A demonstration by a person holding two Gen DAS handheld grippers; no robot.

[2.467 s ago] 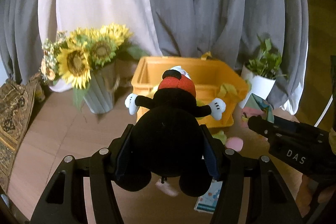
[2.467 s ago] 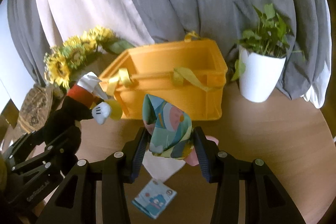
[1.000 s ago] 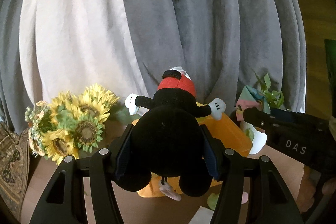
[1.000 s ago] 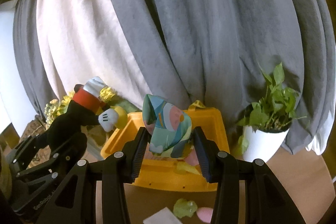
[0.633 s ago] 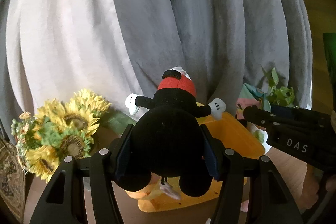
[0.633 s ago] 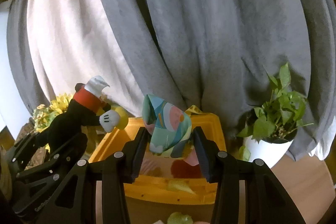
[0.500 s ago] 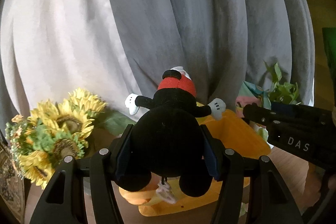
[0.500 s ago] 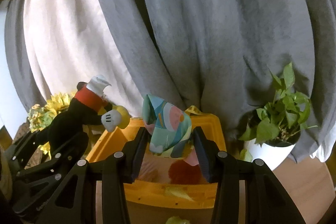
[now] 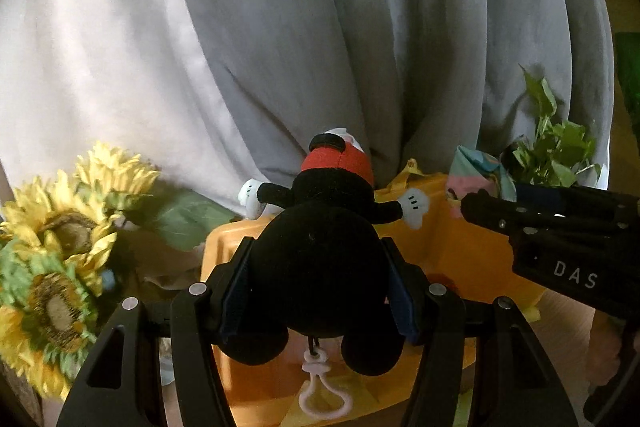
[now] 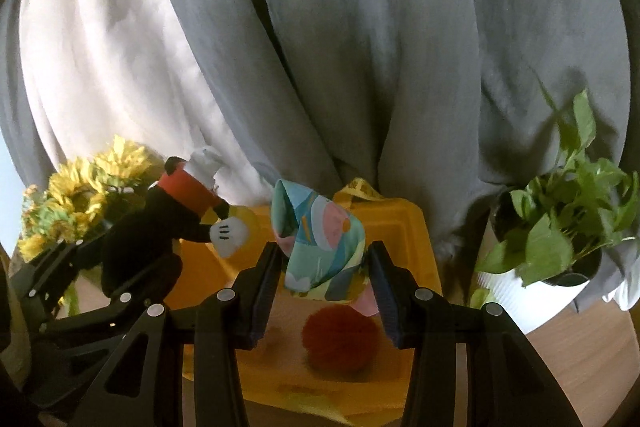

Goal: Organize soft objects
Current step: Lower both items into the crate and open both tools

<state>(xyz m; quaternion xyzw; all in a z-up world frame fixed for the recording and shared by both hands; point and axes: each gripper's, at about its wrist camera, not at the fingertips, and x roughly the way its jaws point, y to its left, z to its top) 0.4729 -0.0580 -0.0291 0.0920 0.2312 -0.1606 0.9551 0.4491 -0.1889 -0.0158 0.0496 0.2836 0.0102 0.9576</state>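
Note:
My left gripper (image 9: 316, 287) is shut on a black mouse plush (image 9: 320, 247) with red shorts and white gloves, held above the near left side of the orange bin (image 9: 472, 259). My right gripper (image 10: 324, 271) is shut on a folded pastel patterned cloth (image 10: 316, 247), held over the orange bin (image 10: 400, 223). A red fluffy ball (image 10: 340, 343) lies inside the bin below the cloth. The plush (image 10: 160, 227) and left gripper show at the left of the right wrist view. The cloth (image 9: 476, 175) and right gripper show at the right of the left wrist view.
A sunflower bouquet (image 9: 60, 247) stands left of the bin. A white pot with a green plant (image 10: 560, 227) stands to its right on the wooden table (image 10: 592, 355). Grey and white curtains (image 10: 320, 47) hang close behind.
Both grippers rose from table height and moved forward to the bin with their loads. The bin's inside and the red ball now show under the right gripper.

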